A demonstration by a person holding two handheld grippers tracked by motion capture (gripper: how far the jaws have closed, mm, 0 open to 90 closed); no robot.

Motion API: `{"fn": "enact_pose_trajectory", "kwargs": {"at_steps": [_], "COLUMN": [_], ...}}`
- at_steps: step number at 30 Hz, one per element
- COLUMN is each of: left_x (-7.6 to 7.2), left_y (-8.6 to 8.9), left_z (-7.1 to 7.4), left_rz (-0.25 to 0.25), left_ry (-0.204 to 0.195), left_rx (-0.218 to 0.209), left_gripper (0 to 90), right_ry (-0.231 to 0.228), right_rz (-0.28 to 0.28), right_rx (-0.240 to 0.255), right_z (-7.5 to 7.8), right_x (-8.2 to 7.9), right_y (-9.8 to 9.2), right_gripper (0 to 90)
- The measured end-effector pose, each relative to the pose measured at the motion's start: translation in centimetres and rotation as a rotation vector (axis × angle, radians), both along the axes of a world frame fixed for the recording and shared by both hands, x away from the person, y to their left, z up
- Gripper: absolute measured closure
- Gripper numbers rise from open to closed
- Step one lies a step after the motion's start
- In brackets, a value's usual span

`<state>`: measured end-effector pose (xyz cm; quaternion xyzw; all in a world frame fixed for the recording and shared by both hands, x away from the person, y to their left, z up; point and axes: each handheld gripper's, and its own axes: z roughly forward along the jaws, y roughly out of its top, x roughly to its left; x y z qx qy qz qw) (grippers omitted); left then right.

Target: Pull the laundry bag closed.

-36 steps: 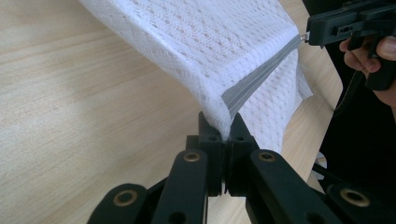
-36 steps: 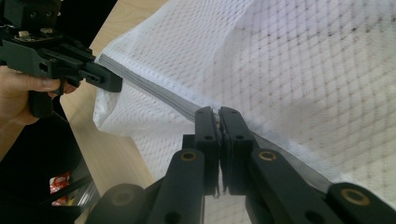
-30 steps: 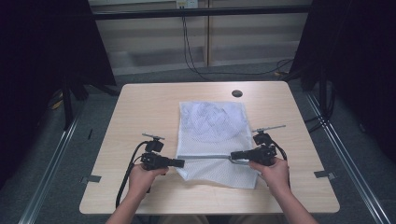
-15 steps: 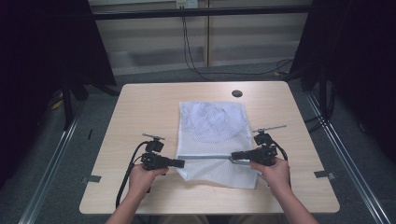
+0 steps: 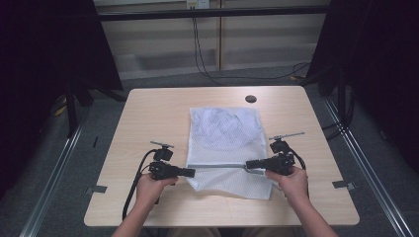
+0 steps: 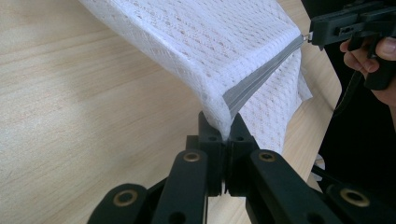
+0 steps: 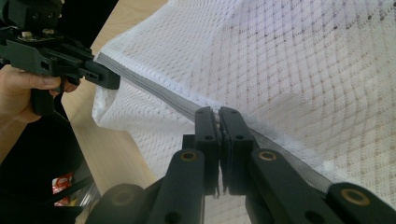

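A white mesh bag (image 5: 225,133) lies on the wooden table (image 5: 148,113), with a grey zipper band (image 5: 220,166) running across its near part. My left gripper (image 5: 191,172) is shut on the band's left end, and the mesh (image 6: 219,42) bunches between the closed jaws (image 6: 223,128). At the band's right end my right gripper (image 5: 248,164) is shut on the zipper (image 7: 154,95), pinched between its pads (image 7: 218,114). The band is lifted and held taut between the two. The bag's near flap hangs below it onto the table.
A dark round hole (image 5: 250,98) sits in the table near its far edge. Black curtains hang at both sides, and cables (image 5: 200,54) trail over the floor behind. Bare tabletop lies left and right of the bag.
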<state>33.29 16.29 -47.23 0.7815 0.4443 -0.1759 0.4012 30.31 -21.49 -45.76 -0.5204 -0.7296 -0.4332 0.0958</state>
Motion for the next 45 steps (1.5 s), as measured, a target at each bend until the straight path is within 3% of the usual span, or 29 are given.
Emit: {"fn": "enact_pose_trajectory", "kwargs": {"at_steps": [37,45], "left_x": [-0.1,-0.2], "left_y": [0.1,0.4], "left_z": [0.1,0.2], "left_rz": [0.029,0.020], "left_ry": [0.017,0.003], "left_rx": [-0.019,-0.014], "left_gripper": [88.4,88.4], "right_ry": [0.006,0.007], "right_rz": [0.002,-0.002], "right_rx": [-0.002,0.003], "right_z": [0.0,0.1], "right_x": [-0.2,-0.1], "right_y": [-0.8,-1.1], "right_gripper": [87.0,87.0]}}
